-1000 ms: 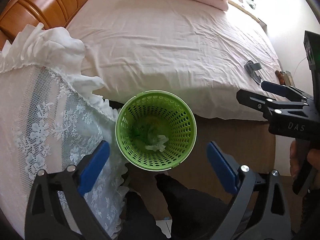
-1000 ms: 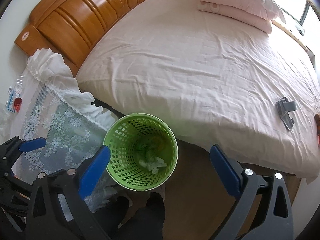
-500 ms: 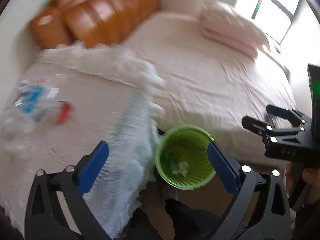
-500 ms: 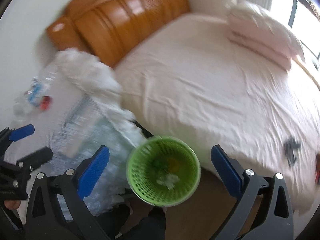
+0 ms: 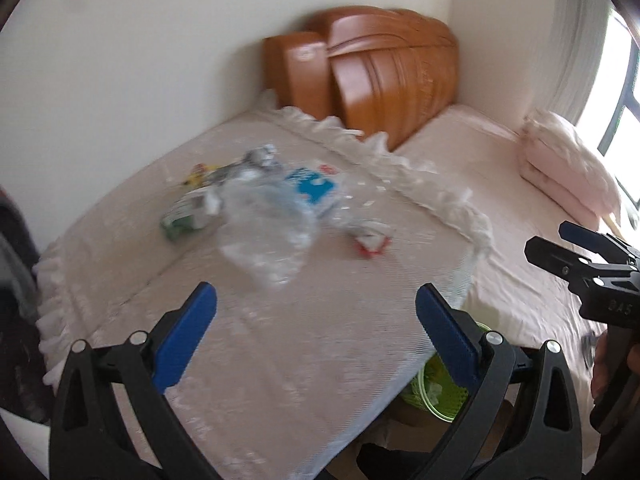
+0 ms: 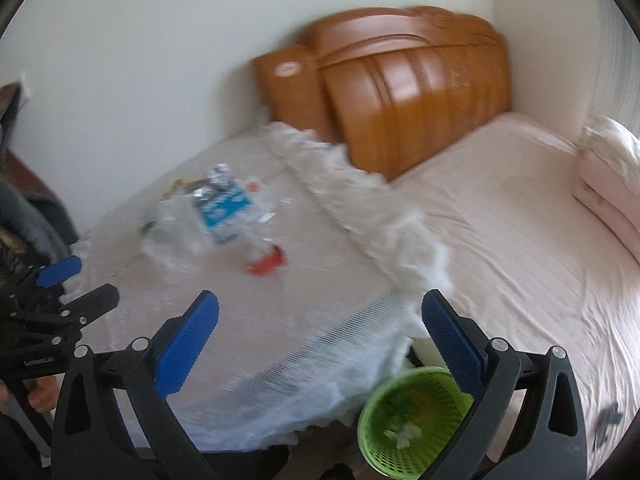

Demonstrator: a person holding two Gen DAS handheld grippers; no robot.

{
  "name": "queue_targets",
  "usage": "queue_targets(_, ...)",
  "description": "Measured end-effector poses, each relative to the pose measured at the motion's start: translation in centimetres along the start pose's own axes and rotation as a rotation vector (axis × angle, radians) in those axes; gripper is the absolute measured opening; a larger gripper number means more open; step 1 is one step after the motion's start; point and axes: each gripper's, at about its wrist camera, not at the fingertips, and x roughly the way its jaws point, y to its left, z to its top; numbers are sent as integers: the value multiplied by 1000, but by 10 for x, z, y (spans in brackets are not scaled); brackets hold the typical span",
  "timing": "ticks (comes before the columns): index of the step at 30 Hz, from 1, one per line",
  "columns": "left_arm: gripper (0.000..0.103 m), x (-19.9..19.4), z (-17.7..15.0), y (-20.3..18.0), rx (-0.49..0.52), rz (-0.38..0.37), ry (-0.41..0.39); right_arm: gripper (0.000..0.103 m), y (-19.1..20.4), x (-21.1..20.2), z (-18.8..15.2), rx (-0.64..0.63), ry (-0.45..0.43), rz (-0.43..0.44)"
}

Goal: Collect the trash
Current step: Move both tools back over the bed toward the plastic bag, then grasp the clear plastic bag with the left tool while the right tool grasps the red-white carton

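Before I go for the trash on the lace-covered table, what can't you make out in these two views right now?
- Trash pile, both views: motion blur; besides a crumpled clear plastic bottle and a blue-and-white wrapper, items are unidentifiable.
- Green basket: in the left view, mostly hidden behind the left gripper's right finger and the tablecloth; contents unclear.
- Dark object on the bed, right view: blurred, near the edge.
- Right gripper: open, empty.
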Motion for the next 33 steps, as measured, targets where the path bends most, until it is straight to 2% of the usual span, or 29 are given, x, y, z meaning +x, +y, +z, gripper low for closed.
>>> queue_targets(8,95,8,-5,34,-89,-24,18,101,35,14,3,-56,11,28)
queue_targets(14,95,32,1,42,-60,-30,32,101,32,13,0,-19,12,26)
queue_targets(27,95,147,34,45,-10,-40,125,101,32,28,-7,18,73,-28)
queue_targets(31,81,175,36,47,-21,-53,172,101,31,35,-8,31,95,-41)
queue_targets(33,65,186,35,49,-41,-69,194,101,30,39,-8,40,105,-42)
